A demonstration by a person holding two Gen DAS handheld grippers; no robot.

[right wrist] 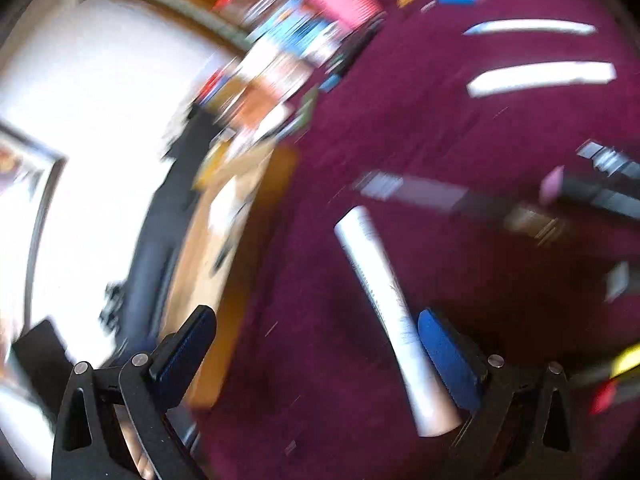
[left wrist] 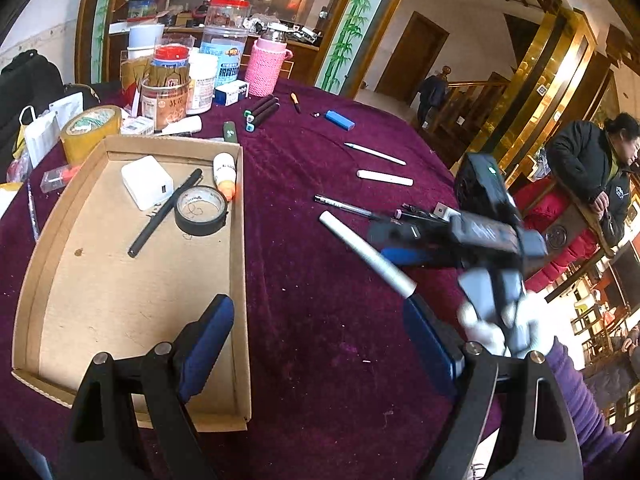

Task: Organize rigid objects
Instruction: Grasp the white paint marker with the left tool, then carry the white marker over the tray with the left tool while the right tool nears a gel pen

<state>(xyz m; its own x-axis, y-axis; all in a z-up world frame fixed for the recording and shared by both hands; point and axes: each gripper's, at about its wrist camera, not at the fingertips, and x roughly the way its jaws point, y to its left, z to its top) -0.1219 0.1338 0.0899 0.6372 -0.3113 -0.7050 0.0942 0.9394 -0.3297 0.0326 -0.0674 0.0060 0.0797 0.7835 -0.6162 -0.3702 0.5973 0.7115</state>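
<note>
A shallow cardboard tray [left wrist: 240, 280] on the purple tablecloth holds a white charger [left wrist: 146, 186], a black tape roll [left wrist: 200, 210], a black pen [left wrist: 164, 212] and a small glue bottle [left wrist: 224, 170]. My left gripper [left wrist: 320, 340] hangs open over the tray's right rim with nothing between its fingers. A white marker [left wrist: 366, 254] lies on the cloth to the right. My right gripper [left wrist: 388, 242], blurred, hovers at the marker. In the right wrist view this gripper [right wrist: 316, 316] is open, and the white marker [right wrist: 384, 300] lies between its fingers, close beside the right pad [right wrist: 444, 352].
Loose on the cloth are a black pen [left wrist: 344, 206], a white stick [left wrist: 384, 177], a white pen [left wrist: 374, 153], a blue lighter [left wrist: 339, 120] and dark markers [left wrist: 262, 112]. Jars, a pink-sleeved bottle [left wrist: 266, 64] and yellow tape [left wrist: 90, 132] crowd the far left. A person [left wrist: 592, 168] stands at right.
</note>
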